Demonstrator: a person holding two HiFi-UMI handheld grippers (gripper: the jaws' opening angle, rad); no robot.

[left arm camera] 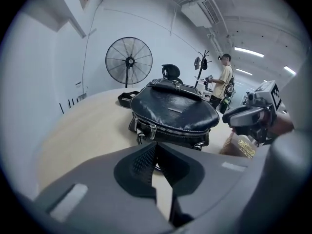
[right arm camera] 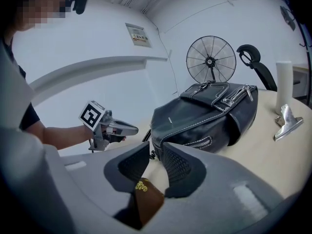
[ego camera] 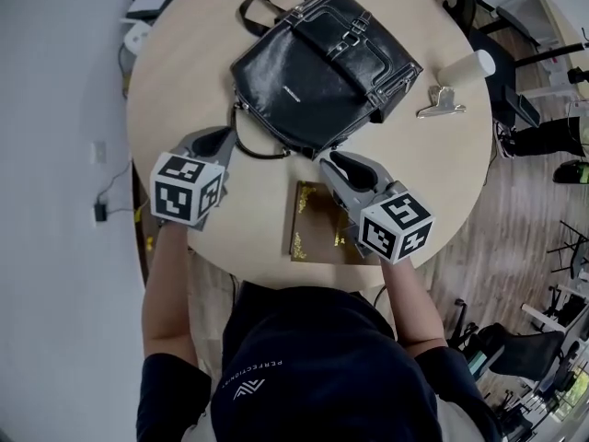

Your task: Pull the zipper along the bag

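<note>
A black leather handbag lies on the round pale table, its handle loop toward the far left. In the left gripper view a silver zipper runs along the bag's near side, with a metal pull near its left end. My left gripper hovers just short of the bag's near left corner, its jaws shut and empty. My right gripper is close to the bag's near right corner, not touching it. Its jaws stand open, and only the table and a brown box show through the gap.
The brown box with gold print lies on the table near the front edge, under my right gripper. A metal clip and a white cup sit at the table's right. A floor fan and a standing person are beyond the table.
</note>
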